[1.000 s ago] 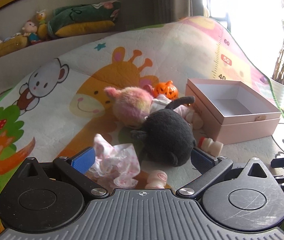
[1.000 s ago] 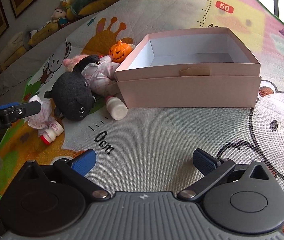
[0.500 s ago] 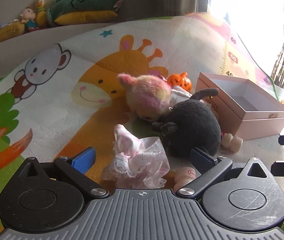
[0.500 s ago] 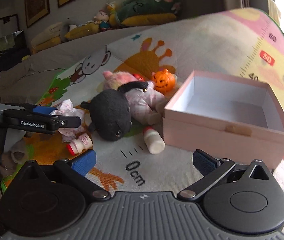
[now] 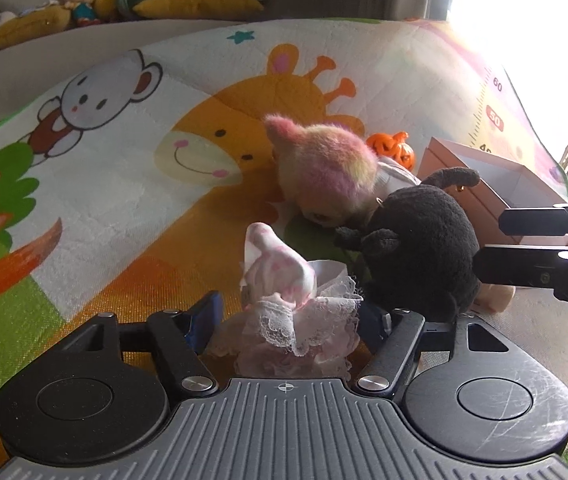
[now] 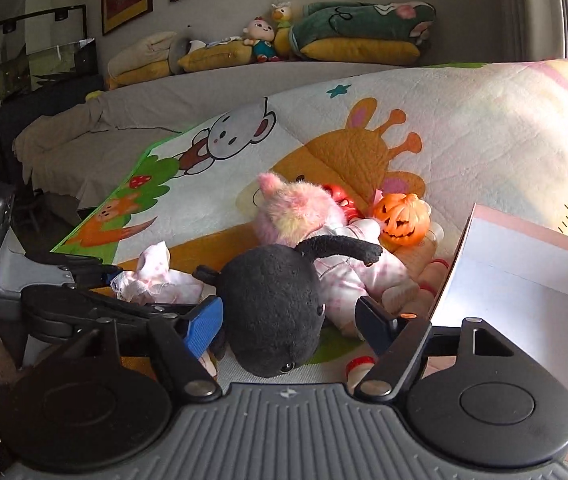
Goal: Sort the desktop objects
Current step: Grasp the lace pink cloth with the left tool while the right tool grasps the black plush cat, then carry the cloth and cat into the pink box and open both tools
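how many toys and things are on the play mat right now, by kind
Plush toys: 2, black plush and pink-yellow plush
Doll garments: 1, lacy pink dress
Pumpkin toys: 1, orange pumpkin
Small toy bottles: at least 2, one, another
Boxes: 1, open pink box
Total: at least 7; a red item behind the plush is too hidden to name.

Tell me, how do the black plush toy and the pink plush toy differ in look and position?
The black plush toy is plain black; the pink plush toy is pink with yellow patches and wears pink-patterned clothes. The black one lies nearer, between the right gripper fingers; the pink one lies behind it, beside the orange pumpkin. Both are furry and lie on the mat.
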